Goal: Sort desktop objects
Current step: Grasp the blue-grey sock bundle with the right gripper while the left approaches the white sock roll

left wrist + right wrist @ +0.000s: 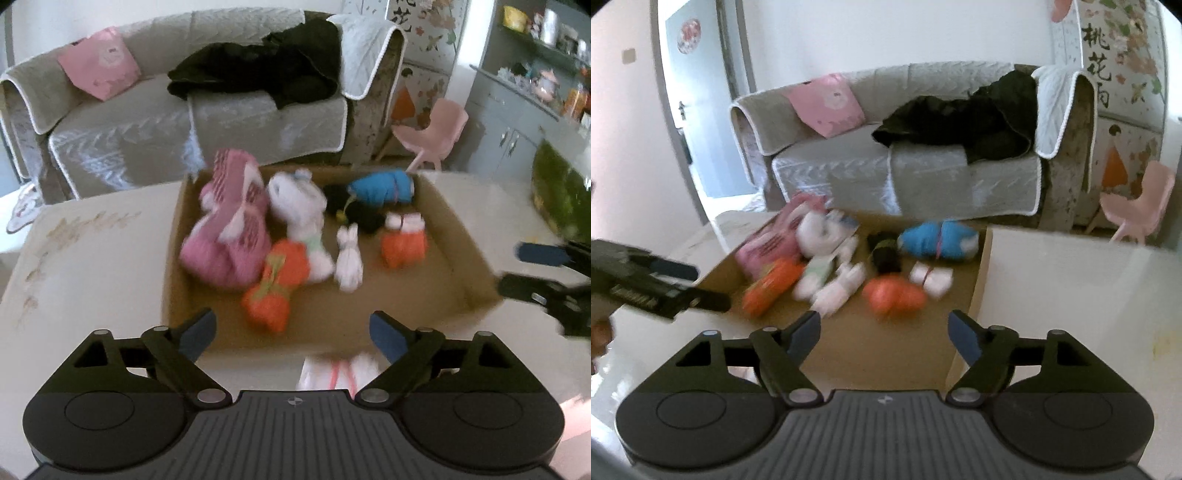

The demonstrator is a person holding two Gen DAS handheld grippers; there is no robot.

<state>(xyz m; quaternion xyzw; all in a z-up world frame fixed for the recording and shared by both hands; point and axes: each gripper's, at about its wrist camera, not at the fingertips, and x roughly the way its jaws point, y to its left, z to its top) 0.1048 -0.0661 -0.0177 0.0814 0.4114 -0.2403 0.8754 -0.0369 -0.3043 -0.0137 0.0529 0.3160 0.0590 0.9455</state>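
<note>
- Nearest the left wrist camera, the left gripper (291, 330) stands with its jaws wide apart and nothing between them, hovering over the near edge of a shallow cardboard box (476, 280) at 12 o'clock.
- Just under that gripper, at 6 o'clock of the box's near wall, a white and pink bundle (338, 371) lies on the white table (92, 266), outside the box.
- Inside the box, a pink knitted piece (229, 229) fills the 10 o'clock corner, with a white plush toy (301, 218) touching its right side.
- An orange roll (275, 288) lies at 7 o'clock of the plush, nearest the left gripper.
- A small white bundle (349, 258) sits near the box's centre; an orange and white bundle (404, 242) is at its 3 o'clock.
- A blue roll (382, 186) rests at the far wall, 1 o'clock, beside a black roll (354, 212).
- In the right wrist view, the right gripper (882, 334) also has its jaws spread with nothing between them, above the box's near right corner.
- The frames are blurred, so finer detail of the bundles cannot be told.
- Beyond the table at 12 o'clock stands a grey sofa (122, 136) with a pink cushion (99, 62) and a dark garment (266, 70); a pink chair (432, 133) is at 2 o'clock.
</note>
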